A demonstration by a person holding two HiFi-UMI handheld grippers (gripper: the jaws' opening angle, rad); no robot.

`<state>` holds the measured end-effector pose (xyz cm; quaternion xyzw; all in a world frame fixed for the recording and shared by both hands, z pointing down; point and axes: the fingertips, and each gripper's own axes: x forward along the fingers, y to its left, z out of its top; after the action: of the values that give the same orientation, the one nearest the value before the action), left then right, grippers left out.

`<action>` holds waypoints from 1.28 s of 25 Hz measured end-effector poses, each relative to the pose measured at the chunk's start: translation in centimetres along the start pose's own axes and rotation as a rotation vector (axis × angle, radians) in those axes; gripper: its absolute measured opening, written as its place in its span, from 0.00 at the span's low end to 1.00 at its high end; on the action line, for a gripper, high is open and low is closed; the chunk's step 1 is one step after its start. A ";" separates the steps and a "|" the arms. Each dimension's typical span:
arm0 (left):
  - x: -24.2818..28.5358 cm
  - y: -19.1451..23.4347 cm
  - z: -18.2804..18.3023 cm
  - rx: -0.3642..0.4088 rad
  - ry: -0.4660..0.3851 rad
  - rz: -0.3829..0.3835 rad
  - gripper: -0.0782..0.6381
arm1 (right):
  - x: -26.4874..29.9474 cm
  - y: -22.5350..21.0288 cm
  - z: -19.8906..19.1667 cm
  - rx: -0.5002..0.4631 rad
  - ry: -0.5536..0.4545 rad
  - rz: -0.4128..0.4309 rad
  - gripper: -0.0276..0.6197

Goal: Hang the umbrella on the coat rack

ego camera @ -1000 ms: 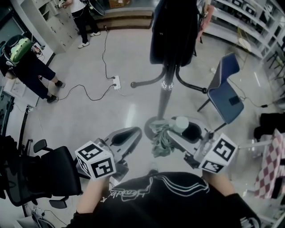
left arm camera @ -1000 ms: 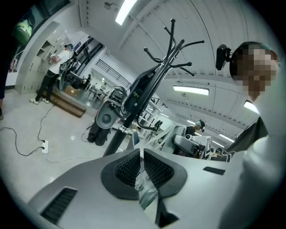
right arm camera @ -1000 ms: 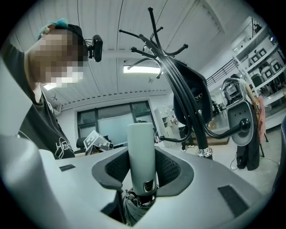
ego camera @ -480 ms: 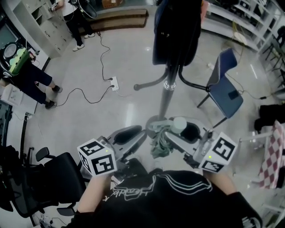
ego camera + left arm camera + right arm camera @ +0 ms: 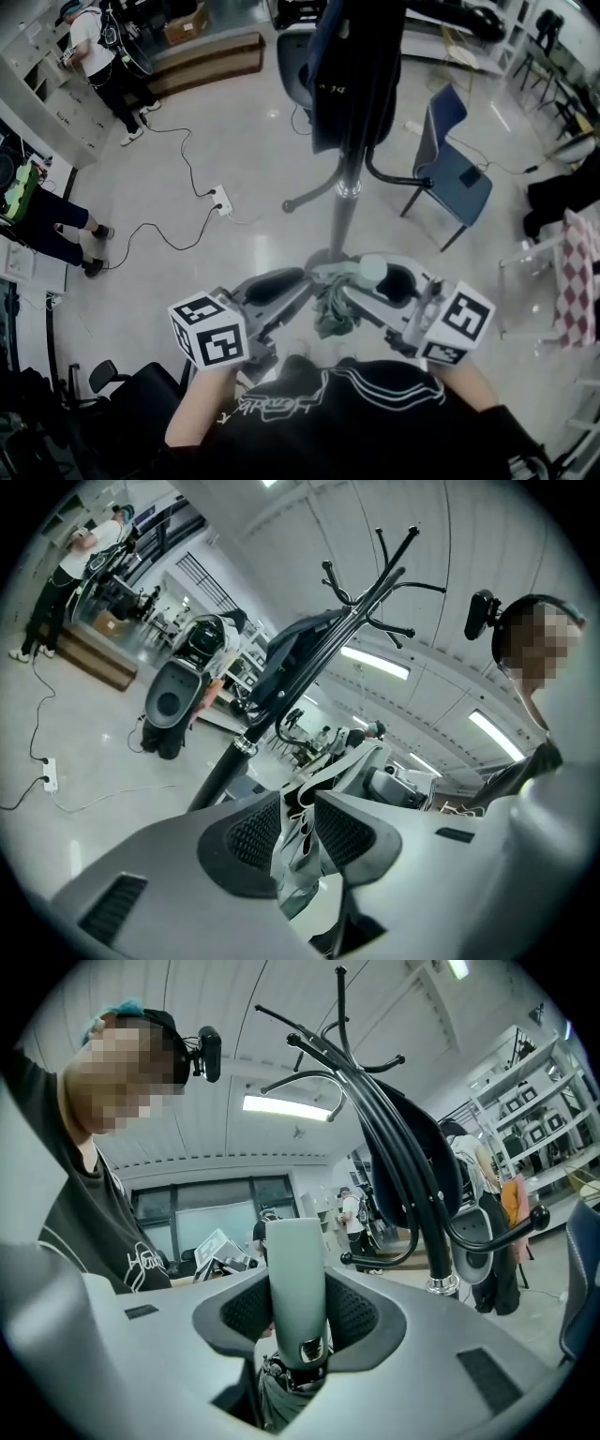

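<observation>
Here, the right gripper (image 5: 373, 283) clamps the umbrella (image 5: 332, 314) by its handle; the left gripper (image 5: 302, 284) pinches its folded fabric, near the coat rack (image 5: 343, 208)

A black shirt (image 5: 347, 422) with white lettering is worn; left tool (image 5: 302, 285) and right tool (image 5: 373, 283) are grey.

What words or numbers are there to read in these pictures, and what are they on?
"Hea...": white script on the person's black shirt, partly hidden; the rest cannot be read.
Small white print on the dark jacket hanging on the coat rack: too small to read.
The cubes carry only black-and-white square patterns, no words.
</observation>
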<state>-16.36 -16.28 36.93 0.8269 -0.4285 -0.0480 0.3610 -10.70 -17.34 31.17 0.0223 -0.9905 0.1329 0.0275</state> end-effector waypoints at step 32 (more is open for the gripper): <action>-2.0 3.1 3.8 0.123 0.076 -0.252 0.11 | 5.0 1.4 -0.5 -0.043 -0.027 -0.288 0.29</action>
<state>-21.13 -18.07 35.67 0.8959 -0.3094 -0.0354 0.3169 -15.77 -16.08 31.62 0.1654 -0.9800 0.1059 0.0333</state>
